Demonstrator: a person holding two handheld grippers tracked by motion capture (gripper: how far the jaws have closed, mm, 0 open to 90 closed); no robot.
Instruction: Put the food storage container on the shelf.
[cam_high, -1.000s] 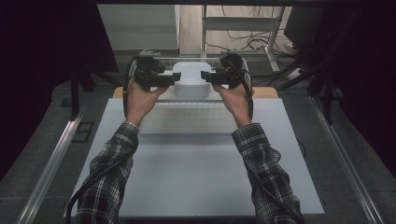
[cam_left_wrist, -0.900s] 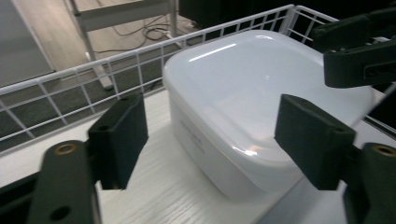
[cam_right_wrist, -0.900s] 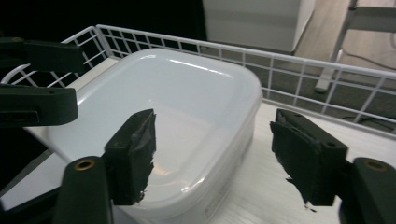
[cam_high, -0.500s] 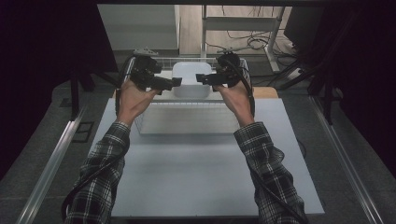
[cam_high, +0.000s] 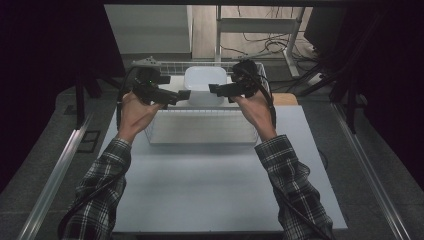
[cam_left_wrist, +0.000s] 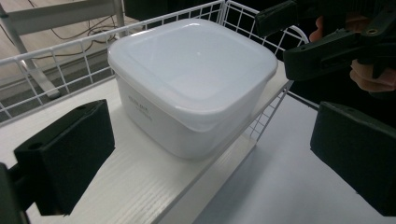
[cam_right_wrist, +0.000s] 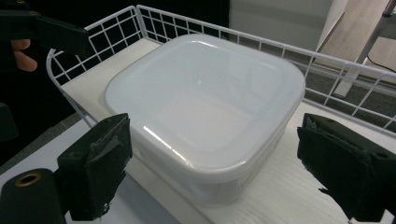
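A white lidded plastic box (cam_high: 204, 84) (cam_left_wrist: 191, 79) (cam_right_wrist: 205, 107) sits on the white board of a wire rack (cam_high: 200, 127). My left gripper (cam_high: 183, 95) (cam_left_wrist: 215, 128) is level at the box's left side. It is open, its jaws have just been opening, and both pads stand apart from the box. My right gripper (cam_high: 215, 90) (cam_right_wrist: 217, 158) faces it from the box's right side. It is open too and its jaws have just been opening. The box's near corner lies between its pads, untouched.
White wire rails (cam_left_wrist: 56, 70) (cam_right_wrist: 336, 70) fence the board's back and ends. The rack stands at the far end of a pale grey table (cam_high: 215, 190). Beyond are a desk frame and floor cables (cam_high: 260, 37). Metal rails (cam_high: 55, 175) run along both table sides.
Both pairs of jaws have widened off the box's sides. The left hand has slid a little outward, away from the box. The box stays where it was on the board.
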